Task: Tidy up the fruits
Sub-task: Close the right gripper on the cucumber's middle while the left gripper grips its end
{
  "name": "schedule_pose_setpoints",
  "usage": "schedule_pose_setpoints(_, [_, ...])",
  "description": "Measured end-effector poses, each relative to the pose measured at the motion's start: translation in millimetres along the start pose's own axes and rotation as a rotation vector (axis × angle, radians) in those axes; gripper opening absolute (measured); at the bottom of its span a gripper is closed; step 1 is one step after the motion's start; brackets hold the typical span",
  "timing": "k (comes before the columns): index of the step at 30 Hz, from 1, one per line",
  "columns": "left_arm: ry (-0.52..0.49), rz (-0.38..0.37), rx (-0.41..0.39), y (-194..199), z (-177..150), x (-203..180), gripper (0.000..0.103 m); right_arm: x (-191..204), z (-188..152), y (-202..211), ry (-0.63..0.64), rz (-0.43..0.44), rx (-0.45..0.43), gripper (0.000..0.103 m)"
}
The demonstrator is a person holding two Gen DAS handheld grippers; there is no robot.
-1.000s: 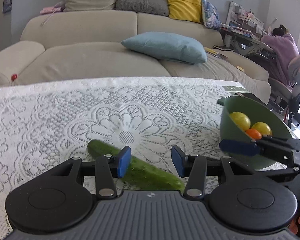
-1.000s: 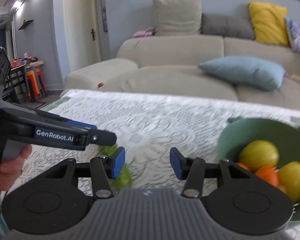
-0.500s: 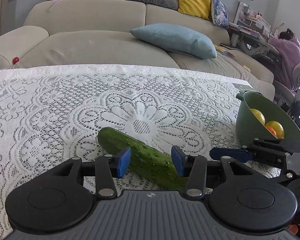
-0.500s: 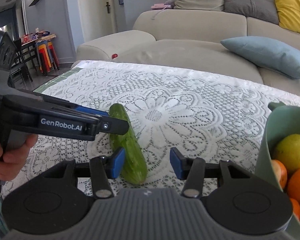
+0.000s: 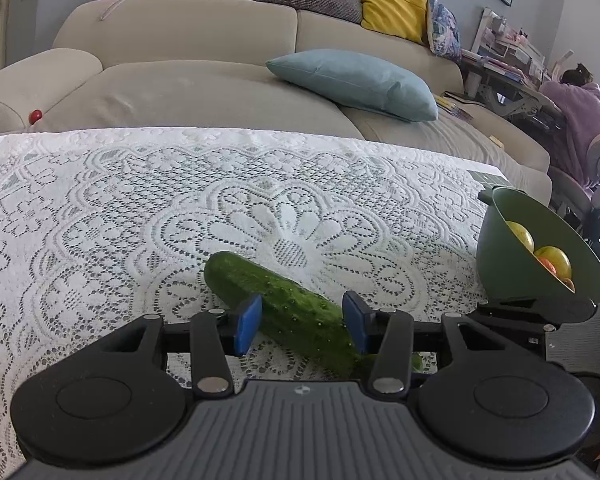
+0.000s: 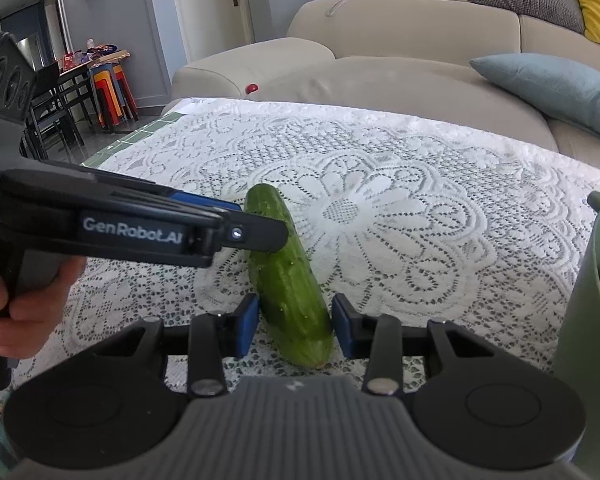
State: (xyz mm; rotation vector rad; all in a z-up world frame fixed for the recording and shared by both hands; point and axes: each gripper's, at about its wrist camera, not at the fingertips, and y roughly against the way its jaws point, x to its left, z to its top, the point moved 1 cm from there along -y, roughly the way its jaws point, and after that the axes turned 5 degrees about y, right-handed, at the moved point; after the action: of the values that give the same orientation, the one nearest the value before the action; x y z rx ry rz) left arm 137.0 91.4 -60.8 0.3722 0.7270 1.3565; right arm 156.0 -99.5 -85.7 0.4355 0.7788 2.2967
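Two handheld grippers close in on one cucumber (image 6: 288,280) lying on a white lace tablecloth (image 5: 100,216). The risk, as I judge it, is collision: both claws straddle the same cucumber from different angles, so if both shut or one pushes forward, their fingers could knock together or roll the cucumber out of reach. Its rounded, bumpy skin could also slip from a pinch taken near the tapered end.

The right gripper (image 6: 294,330) is wide open, holding nothing; the near end of the cucumber sits between its blue pads (image 6: 247,330), not visibly touching either. The left gripper (image 5: 302,324) is also wide open and empty, with the cucumber crossing its gap at a slant. A green bowl (image 5: 500,264) stands on the cloth well to the right, already holding yellow and orange fruits (image 5: 552,260).
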Motion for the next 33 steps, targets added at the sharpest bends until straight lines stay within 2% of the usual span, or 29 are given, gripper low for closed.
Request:
schedule_pose_setpoints(5, [0.08, 0.025, 0.015, -2.0, 2.7, 9.6, 0.056, 2.3, -0.4, 0.1, 0.018, -0.005, 0.0, 0.037])
schedule_pose_setpoints(7, [0.126, 0.037, 0.024, -4.5, 4.0, 14.6, 0.063, 2.6, -0.5, -0.2, 0.019, -0.005, -0.001, 0.037])
schedule_pose_setpoints(11, [0.239, 0.015, 0.053, -12.0, 7.7, 24.2, 0.064, 0.6, -1.1, -0.7, 0.007, 0.001, -0.002, 0.038])
schedule_pose_setpoints(16, [0.311, 0.005, 0.078, -23.6, 11.7, 26.9, 0.068, -0.1, -2.0, -3.5, 0.001, -0.006, 0.007, 0.04])
schedule_pose_setpoints(27, [0.369, -0.019, 0.107, -43.5, 14.3, 29.3, 0.071, -0.9, -3.4, -9.8, -0.006, -0.028, 0.014, 0.038])
schedule_pose_setpoints(33, [0.352, -0.021, 0.096, -46.0, 13.9, 29.2, 0.072, 3.2, -4.0, -11.4, 0.017, -0.034, 0.009, 0.037])
